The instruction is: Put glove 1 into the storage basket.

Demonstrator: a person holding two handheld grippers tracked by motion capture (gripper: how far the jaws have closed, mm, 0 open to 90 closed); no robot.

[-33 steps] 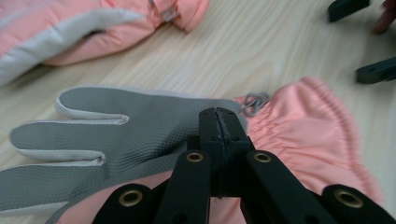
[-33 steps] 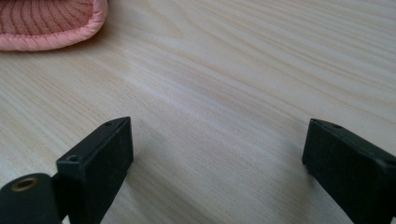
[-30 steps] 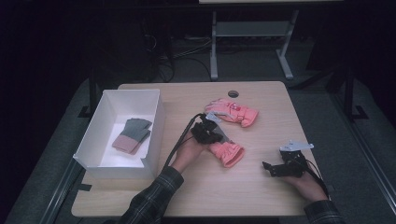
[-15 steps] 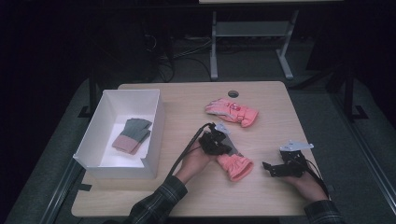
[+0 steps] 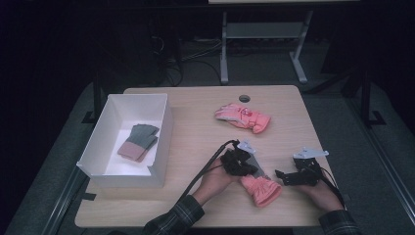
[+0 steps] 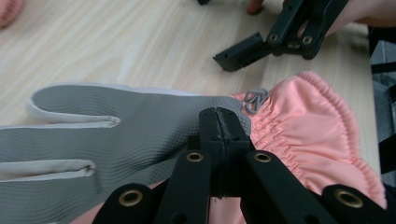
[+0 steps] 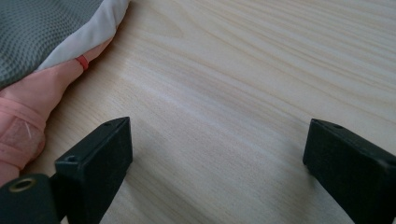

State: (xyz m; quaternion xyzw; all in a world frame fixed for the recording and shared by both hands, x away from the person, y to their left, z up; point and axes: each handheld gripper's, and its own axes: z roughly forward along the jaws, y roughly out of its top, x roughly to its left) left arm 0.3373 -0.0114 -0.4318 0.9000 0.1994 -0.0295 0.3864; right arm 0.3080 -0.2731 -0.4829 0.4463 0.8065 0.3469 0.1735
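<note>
At table's near edge: left gripper (image 6: 218,122) pinches soft, light glove (image 6: 299,126) at palm; cuff probably grips better. Right gripper (image 7: 217,149) wide, empty.

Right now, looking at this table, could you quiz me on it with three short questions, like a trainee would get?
1. True or false: the left tool is clamped on the pink and grey glove.
2. How do the right tool's jaws stand: A) wide apart over bare table, B) shut on a glove, C) inside the box?
3. What lies in the white box?

Key
1. True: its jaws pinch the glove near the gathered cuff.
2. A.
3. A folded grey and pink item, too small to identify for sure. A second pink glove lies farther back on the table.
</note>
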